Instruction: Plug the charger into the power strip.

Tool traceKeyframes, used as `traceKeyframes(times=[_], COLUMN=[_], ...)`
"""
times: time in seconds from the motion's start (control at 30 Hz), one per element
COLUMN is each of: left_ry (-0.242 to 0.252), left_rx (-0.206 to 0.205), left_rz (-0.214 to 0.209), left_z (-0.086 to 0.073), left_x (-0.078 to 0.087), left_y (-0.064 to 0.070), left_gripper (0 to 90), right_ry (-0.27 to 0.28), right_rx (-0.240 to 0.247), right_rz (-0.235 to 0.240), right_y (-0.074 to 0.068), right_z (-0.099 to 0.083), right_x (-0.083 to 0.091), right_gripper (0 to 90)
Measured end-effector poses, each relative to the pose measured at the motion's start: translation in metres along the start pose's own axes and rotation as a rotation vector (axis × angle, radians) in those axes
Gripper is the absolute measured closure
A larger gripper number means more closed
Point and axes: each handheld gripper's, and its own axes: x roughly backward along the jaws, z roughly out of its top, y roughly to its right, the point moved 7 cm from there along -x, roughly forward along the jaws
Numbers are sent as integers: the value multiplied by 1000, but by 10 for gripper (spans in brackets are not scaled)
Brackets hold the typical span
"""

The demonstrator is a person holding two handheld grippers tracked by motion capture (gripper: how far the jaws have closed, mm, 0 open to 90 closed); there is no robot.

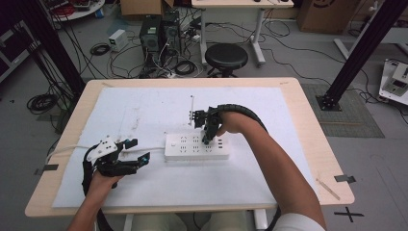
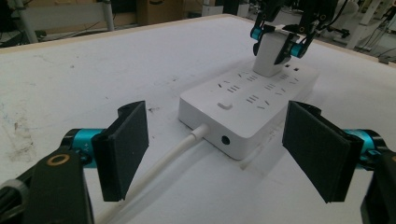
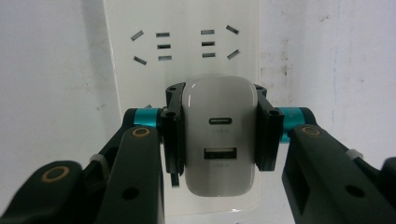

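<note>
White charger (image 3: 218, 140) upright on power strip (image 1: 196, 147).

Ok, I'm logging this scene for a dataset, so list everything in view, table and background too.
power strip: 1, white, middle of the table, its cord running off to the left
charger: 1, white, two ports on its face, standing on the power strip
table cover: 1, white, scuffed, over the wooden table
stool: 1, black, round, on the floor beyond the table
floor cables: many, black and white, beyond the table
left gripper: 1, black with blue, jaws apart, near the strip's cord end
right gripper: 1, black with blue, clamped on the charger's sides
</note>
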Motion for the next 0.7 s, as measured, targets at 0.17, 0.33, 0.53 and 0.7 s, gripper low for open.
traceKeyframes(times=[0.17,0.33,0.53,0.7], left_ry=[-5,2,-1,1], left_rx=[-3,0,3,4], left_rz=[-1,2,10,18], left_z=[1,2,0,0], left_x=[-1,1,3,6], left_y=[0,2,1,-1], left_gripper=[227,227,227,227], right_ry=[5,36,68,136], right_rx=[-6,-9,-5,-45], right_rz=[5,9,20,18], right_y=[1,1,2,1], right_z=[-1,-3,-5,-5], right_x=[-1,-2,-2,0], right_gripper=[638,636,630,503])
